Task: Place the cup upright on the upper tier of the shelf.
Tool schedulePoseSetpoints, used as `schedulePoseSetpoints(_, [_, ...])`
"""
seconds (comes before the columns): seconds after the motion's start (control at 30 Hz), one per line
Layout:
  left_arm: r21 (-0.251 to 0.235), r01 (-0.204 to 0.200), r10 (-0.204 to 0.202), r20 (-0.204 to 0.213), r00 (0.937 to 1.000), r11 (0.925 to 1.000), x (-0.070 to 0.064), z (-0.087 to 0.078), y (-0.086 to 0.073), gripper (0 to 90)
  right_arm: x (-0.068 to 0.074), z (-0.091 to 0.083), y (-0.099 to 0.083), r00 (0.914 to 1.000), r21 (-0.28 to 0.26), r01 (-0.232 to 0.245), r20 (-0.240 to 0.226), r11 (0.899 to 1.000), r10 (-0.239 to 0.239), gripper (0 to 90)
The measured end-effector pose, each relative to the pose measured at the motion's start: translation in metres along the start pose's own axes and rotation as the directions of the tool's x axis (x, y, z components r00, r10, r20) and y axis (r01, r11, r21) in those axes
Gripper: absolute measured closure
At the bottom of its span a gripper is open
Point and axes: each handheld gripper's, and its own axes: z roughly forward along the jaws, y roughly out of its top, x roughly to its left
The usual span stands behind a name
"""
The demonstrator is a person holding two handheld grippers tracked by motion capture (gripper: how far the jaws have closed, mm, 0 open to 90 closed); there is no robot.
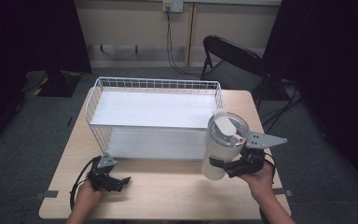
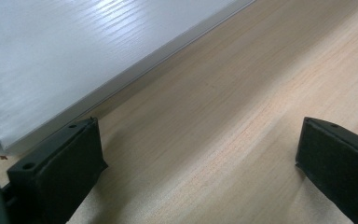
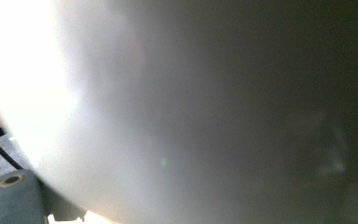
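While right gripper (image 1: 224, 167) clamps tumbler (image 1: 223, 144), wire basket (image 1: 103, 84) stands just behind.

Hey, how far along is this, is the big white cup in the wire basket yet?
Not yet. Done: the right gripper has closed on the white cup with its clear lid. In hand: the cup is held at the wire basket's front right corner, still outside it. The left gripper rests open on the table. Left, probably: getting the cup into the basket.

A white tumbler (image 1: 221, 147) with a clear lid stands upright, beside the wire basket's (image 1: 154, 84) right front corner.
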Motion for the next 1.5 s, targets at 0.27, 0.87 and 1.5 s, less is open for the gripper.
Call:
schedulePoseSetpoints(0.27, [0.0,0.0,0.0,0.0,1.0,1.0,0.0,0.0,0.0,0.0,0.003,0.014,0.019,0.9994,-0.003,-0.006,-0.035,1.0,0.006,9.9])
schedulePoseSetpoints(0.87, [0.0,0.0,0.0,0.0,1.0,1.0,0.0,0.0,0.0,0.1,0.013,0.033,0.06,0.997,0.021,0.013,-0.077,1.0,-0.011,9.9])
schedulePoseSetpoints(1.5, [-0.001,0.0,0.0,0.0,1.0,1.0,0.0,0.0,0.0,0.0,0.009,0.051,0.099,0.9941,0.029,-0.005,-0.108,1.0,0.008,9.8])
